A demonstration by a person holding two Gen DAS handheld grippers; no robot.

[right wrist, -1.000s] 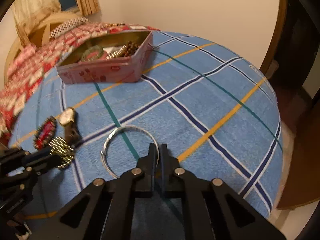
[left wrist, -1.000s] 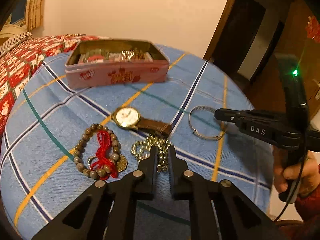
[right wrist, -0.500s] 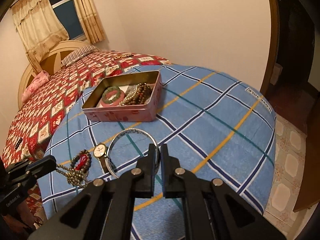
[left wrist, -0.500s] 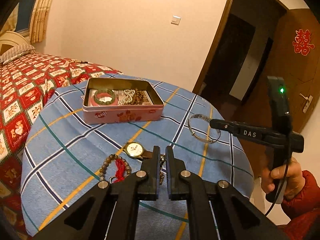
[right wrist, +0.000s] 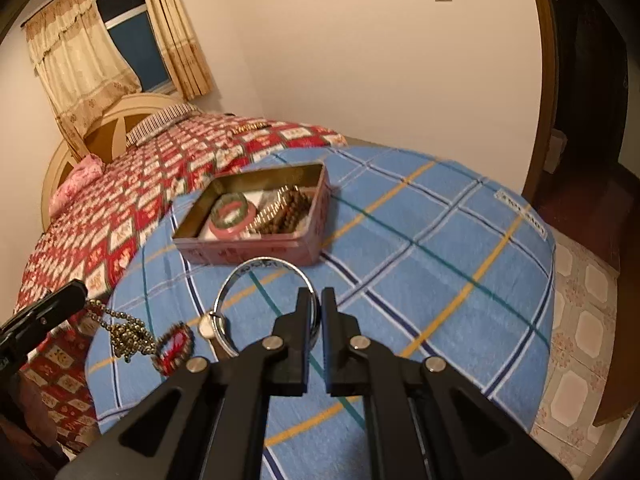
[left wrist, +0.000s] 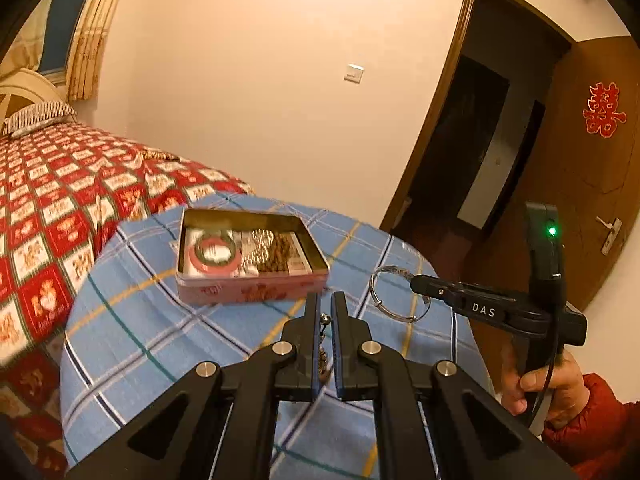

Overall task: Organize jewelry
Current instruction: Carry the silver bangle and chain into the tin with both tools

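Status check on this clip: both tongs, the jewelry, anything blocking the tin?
Left tongs shut on bead chain, lifted. Right tongs shut on silver bangle, clear of cloth. Pink tin open, part filled. Path to tin clear.

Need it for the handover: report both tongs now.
Left tongs: shut on the bead chain.
Right tongs: shut on the silver bangle.

Walls: glowing plain cream under warm light
Window: showing dark behind beige curtains
Bed: lying beside the surface's far-left edge
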